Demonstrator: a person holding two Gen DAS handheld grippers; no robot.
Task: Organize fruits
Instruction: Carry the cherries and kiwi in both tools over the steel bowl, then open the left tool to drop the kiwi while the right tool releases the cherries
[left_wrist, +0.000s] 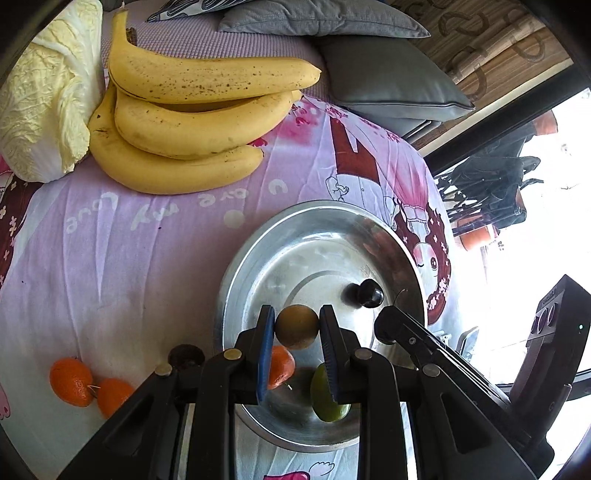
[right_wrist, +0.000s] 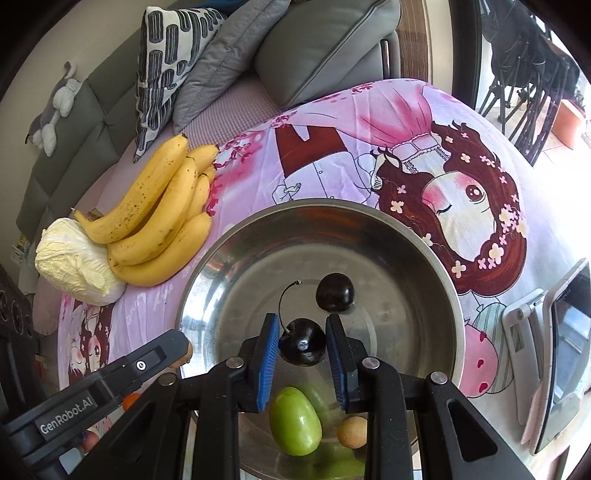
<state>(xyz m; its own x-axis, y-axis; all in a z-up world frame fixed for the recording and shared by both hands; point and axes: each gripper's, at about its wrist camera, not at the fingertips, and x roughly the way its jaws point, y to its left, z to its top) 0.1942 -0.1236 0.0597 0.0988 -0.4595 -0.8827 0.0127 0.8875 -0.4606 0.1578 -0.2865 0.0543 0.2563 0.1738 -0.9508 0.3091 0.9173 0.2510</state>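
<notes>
My left gripper (left_wrist: 297, 314) is shut on a round brown fruit (left_wrist: 296, 328) and hangs over the steel bowl (left_wrist: 251, 240). In that bowl lie a dark cherry (left_wrist: 367, 293), a green fruit (left_wrist: 327, 395) and a tangerine (left_wrist: 282, 365) half hidden by the left finger. My right gripper (right_wrist: 303, 321) is shut on a dark cherry with a stem (right_wrist: 303, 343), also above the bowl (right_wrist: 424, 251). Below it lie another cherry (right_wrist: 335, 291), the green fruit (right_wrist: 295, 421) and a small tan fruit (right_wrist: 352, 432). Each gripper shows in the other's view, side by side: right gripper (left_wrist: 388, 325), left gripper (right_wrist: 177, 350).
A bunch of bananas (left_wrist: 192, 122) and a pale cabbage (left_wrist: 44, 103) lie at the far side of the pink printed cloth. Two tangerines (left_wrist: 88, 387) and a dark fruit (left_wrist: 185, 356) lie left of the bowl. Grey cushions (right_wrist: 325, 48) stand behind; a phone on a stand (right_wrist: 561, 354) is at the right.
</notes>
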